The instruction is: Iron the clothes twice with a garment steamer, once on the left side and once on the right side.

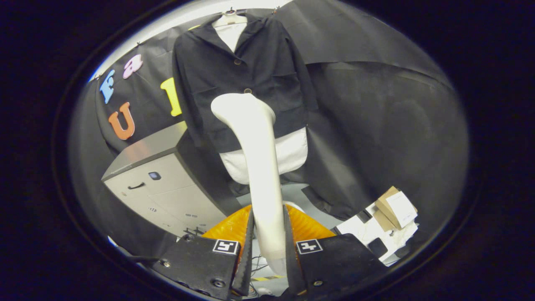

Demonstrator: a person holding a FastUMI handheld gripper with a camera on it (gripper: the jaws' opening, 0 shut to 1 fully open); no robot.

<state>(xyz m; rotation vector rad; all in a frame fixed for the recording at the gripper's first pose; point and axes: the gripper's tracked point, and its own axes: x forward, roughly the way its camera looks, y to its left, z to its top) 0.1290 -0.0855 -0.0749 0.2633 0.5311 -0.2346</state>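
A dark buttoned jacket (246,79) hangs on a pale mannequin torso (292,154) straight ahead, against the black cloth wall. My gripper (267,251) is shut on the white garment steamer (259,167), both fingers pressing its handle. The steamer rises up from between the fingers, and its rounded head sits in front of the jacket's lower front, about at the middle, just under a button. Whether the head touches the cloth I cannot tell.
A grey metal cabinet (163,179) with a drawer handle stands left of the mannequin. Cardboard boxes and white packing (393,213) lie on the floor to the right. An orange ribbed object (234,225) sits just behind the fingers.
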